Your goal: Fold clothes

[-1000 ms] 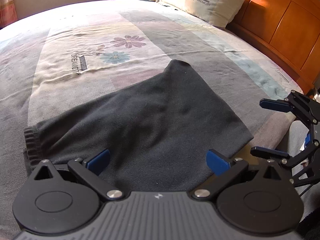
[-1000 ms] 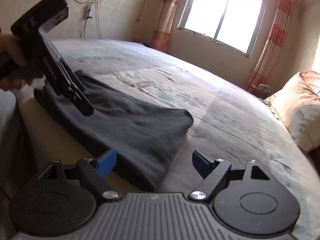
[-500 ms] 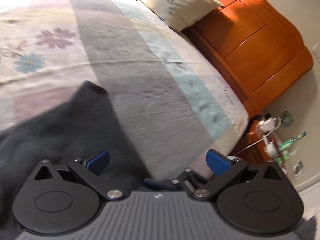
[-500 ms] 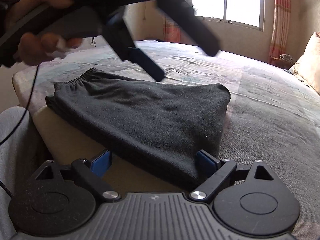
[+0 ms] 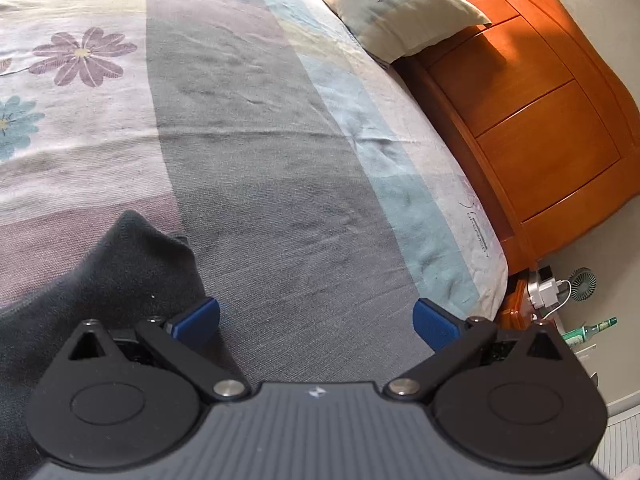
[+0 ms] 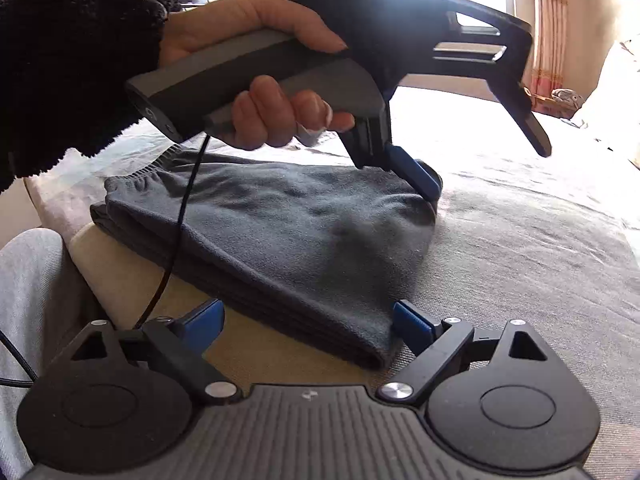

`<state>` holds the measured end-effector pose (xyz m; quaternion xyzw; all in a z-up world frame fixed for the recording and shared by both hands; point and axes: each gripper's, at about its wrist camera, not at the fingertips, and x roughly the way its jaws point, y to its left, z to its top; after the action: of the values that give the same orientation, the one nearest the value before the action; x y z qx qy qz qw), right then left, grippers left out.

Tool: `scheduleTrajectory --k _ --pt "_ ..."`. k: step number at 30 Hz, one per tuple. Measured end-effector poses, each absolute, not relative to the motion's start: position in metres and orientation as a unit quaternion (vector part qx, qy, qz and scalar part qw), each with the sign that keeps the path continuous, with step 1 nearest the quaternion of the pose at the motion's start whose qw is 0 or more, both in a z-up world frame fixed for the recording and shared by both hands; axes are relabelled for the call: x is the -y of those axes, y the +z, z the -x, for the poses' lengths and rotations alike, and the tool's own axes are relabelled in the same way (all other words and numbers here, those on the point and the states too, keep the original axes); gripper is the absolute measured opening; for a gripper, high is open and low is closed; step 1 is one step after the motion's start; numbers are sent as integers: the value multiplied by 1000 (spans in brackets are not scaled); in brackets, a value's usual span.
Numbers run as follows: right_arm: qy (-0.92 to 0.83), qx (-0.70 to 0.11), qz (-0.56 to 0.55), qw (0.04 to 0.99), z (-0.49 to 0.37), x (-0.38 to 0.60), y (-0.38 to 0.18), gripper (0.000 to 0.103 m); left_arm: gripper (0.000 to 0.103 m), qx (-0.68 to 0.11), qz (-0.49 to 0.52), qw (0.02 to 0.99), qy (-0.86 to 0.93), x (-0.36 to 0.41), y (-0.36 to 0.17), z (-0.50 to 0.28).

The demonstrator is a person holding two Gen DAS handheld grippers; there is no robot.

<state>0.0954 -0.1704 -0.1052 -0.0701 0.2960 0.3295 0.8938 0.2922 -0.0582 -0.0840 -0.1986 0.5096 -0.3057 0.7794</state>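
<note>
Dark grey garment: lies in a layered stack at the near edge of the bed, elastic waistband away from the right gripper, a rounded end toward the pillow.

Left gripper: jaws spread wide, holding nothing. In the right wrist view its lower blue finger sits at the far rounded corner of the cloth, the upper finger raised clear above the bed.

Right gripper: jaws wide, empty, straddling the near corner of the stack, low to the mattress.

Judgement: both tools are set at the two corners of one end. Whether a further fold or a final straightening is intended cannot be settled. Any pinch should take every layer at once, both corners level.

Pose: the hand, in a black fleece sleeve, grips the left handle with the tool pitched steeply down and forward; the cable hangs across the cloth.
</note>
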Motion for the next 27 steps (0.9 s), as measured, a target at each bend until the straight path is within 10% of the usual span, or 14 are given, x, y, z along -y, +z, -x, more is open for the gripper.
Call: scheduleTrajectory --k 18,27 --pt "329 -282 58 900 -87 176 -102 97 102 -508 204 803 -235 42 -91 -310" --pt "320 -265 16 909 -91 191 -96 98 102 -491 81 842 -211 9 4 -259"
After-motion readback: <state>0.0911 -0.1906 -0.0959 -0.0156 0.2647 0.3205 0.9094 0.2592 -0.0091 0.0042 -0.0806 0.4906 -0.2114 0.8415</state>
